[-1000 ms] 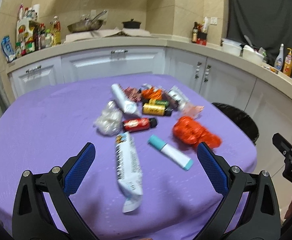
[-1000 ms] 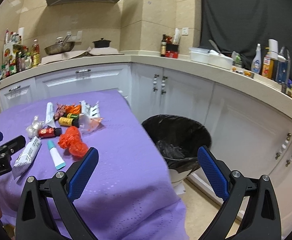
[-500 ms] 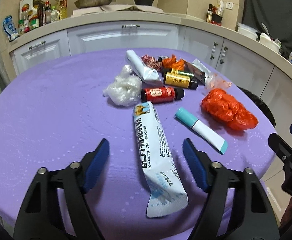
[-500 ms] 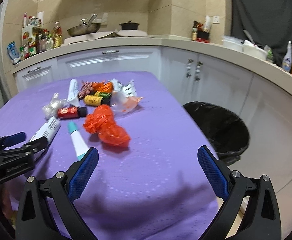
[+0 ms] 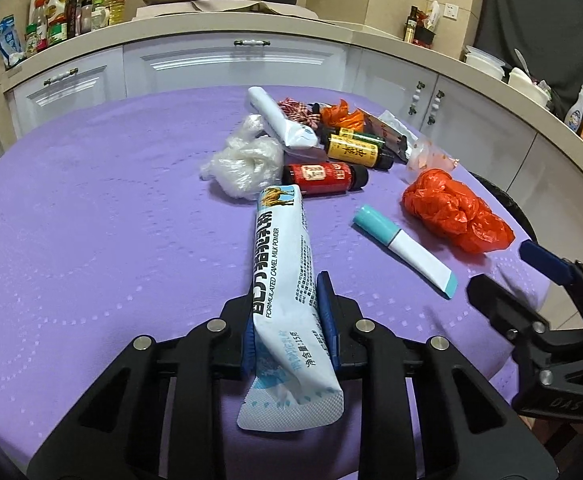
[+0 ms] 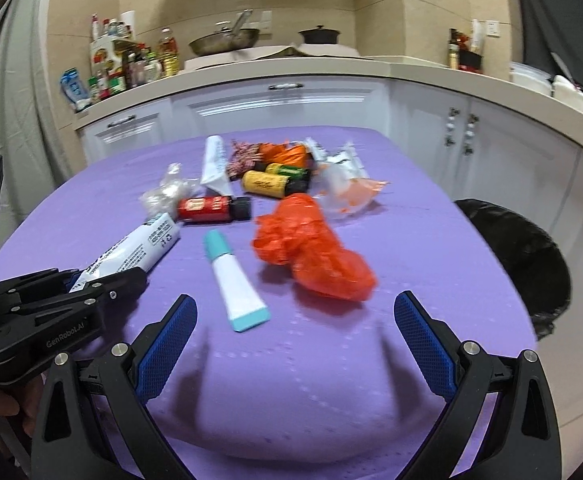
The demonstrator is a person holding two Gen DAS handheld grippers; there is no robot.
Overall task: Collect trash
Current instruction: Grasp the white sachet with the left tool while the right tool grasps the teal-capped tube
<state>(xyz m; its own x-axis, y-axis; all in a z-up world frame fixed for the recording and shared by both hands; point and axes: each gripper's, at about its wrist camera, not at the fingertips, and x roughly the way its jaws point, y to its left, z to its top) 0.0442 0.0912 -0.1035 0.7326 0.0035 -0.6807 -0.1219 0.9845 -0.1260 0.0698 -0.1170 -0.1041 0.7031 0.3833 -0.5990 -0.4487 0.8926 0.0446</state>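
White cabinets (image 5: 231, 64) under a beige counter (image 6: 331, 68), tiled walls (image 6: 371, 0) behind.

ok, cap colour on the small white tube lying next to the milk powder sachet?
Teal, matching its crimped end; the small white tube shows best in the right wrist view.

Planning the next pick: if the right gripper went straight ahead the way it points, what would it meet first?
Probably the crumpled red plastic bag, ahead of the open right gripper; the teal-capped tube lies slightly left. Depth is uncertain.
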